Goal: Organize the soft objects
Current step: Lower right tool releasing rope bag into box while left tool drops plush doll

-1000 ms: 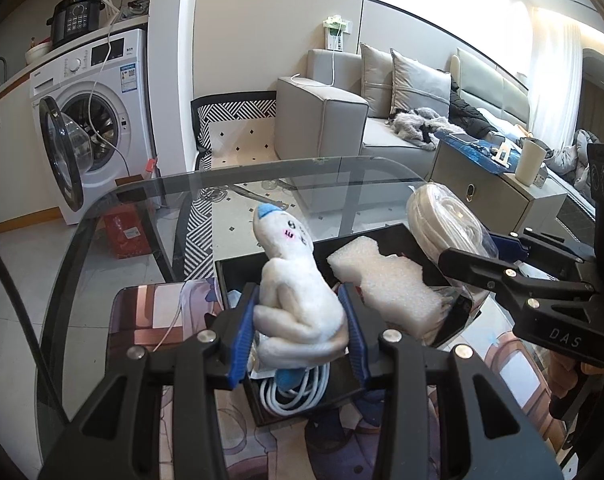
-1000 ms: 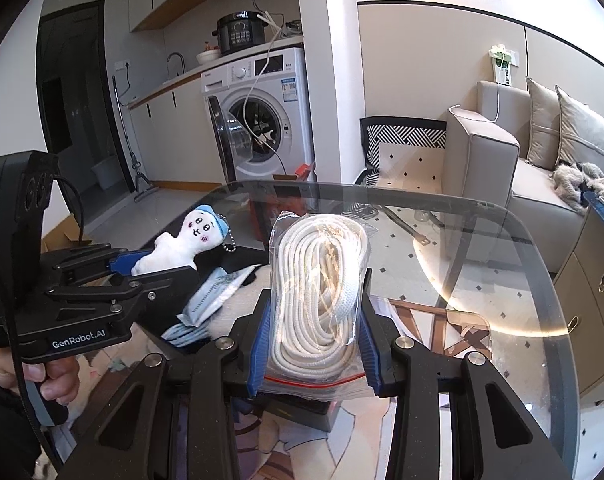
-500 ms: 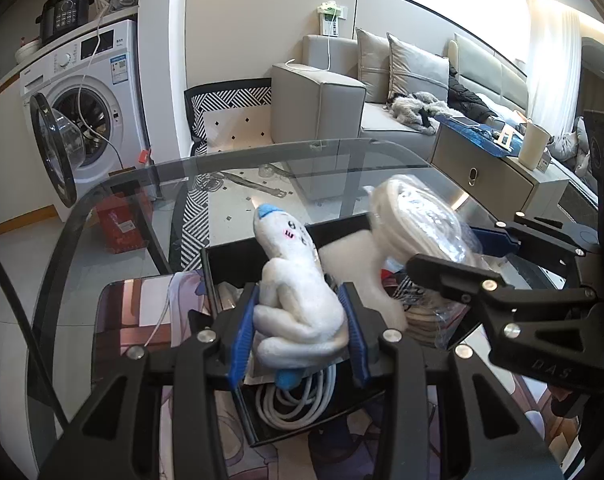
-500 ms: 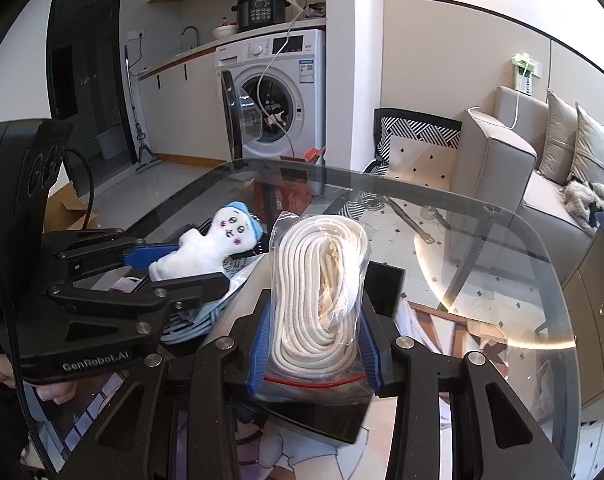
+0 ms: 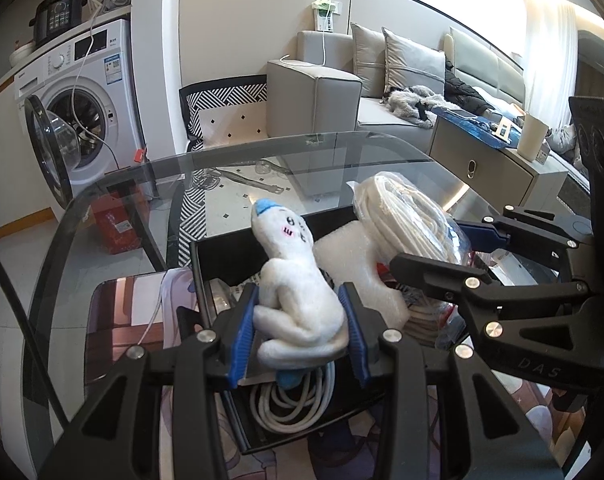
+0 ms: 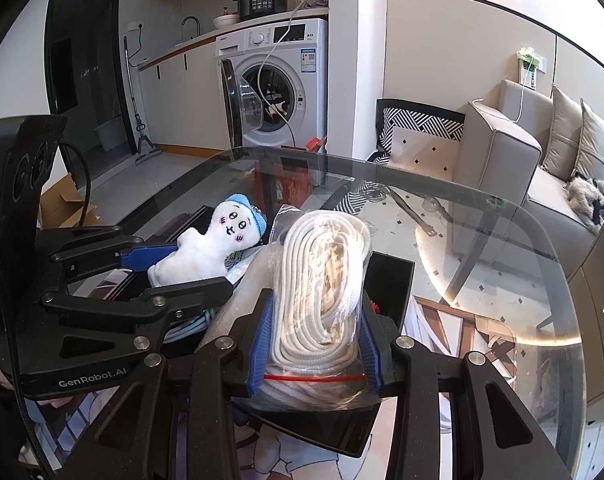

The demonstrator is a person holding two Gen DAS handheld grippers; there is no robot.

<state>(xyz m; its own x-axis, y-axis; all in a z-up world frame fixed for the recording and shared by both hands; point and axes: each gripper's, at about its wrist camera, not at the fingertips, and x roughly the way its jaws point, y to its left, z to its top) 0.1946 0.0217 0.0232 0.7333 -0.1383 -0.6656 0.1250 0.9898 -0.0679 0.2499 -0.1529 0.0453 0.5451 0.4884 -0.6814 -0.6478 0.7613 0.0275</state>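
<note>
My left gripper (image 5: pixel 297 332) is shut on a white plush doll with a blue cap (image 5: pixel 289 280), held above a black tray (image 5: pixel 209 256). The doll also shows in the right wrist view (image 6: pixel 213 244). My right gripper (image 6: pixel 318 340) is shut on a clear bag of white rope (image 6: pixel 322 280), held over the tray's right part (image 6: pixel 394 276). The bag shows in the left wrist view (image 5: pixel 406 216) beside the doll. In the tray lie a white foam block (image 5: pixel 350 264) and a coiled white cable (image 5: pixel 293 404).
The tray sits on a round glass table (image 5: pixel 113 208) with a printed mat (image 6: pixel 454 320) under it. A washing machine with its door open (image 6: pixel 269 92), a grey sofa (image 5: pixel 342 84) and a low cabinet (image 5: pixel 502 172) stand beyond the table.
My right gripper has brought the rope bag left, from beside the tray to over it, close to the doll. My left gripper still holds the doll over the tray.
</note>
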